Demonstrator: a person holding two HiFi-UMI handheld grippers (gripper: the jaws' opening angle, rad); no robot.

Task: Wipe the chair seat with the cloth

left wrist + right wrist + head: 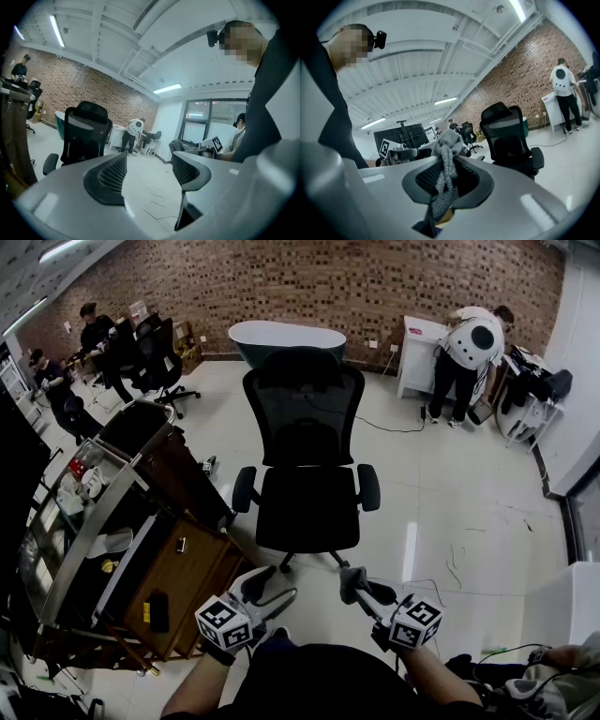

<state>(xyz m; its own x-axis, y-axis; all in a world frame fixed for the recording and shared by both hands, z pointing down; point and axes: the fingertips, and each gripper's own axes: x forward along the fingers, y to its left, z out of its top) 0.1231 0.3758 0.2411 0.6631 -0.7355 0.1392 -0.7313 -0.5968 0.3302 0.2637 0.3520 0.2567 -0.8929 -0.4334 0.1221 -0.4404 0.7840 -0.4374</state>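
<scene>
The chair seat (307, 507) lies straight ahead of both tongs and a bit farther off, with bare floor (441, 493) between. Its front edge faces the person and its tall back (303, 409) stands on the far side, so the way in is open from the front. There is 1 armrest on each side of the seat, and the wipe has to stay between those 2. The right tongs (354, 581) are closed tight on the grey cloth (446, 143). The cloth is bunched up, with a lump poking out past the tips and a strip hanging down behind. The left tongs (147, 171) are wide open with nothing in them. Both tongs are held low and close to the person's body, side by side and pointing up toward the chair (511, 138). The right tongs look a tiny bit nearer to the seat's right half, and they have the cloth, so I think that hand has to reach forward and down onto the seat. No wiping has begun, because the cloth is well apart from the seat.
</scene>
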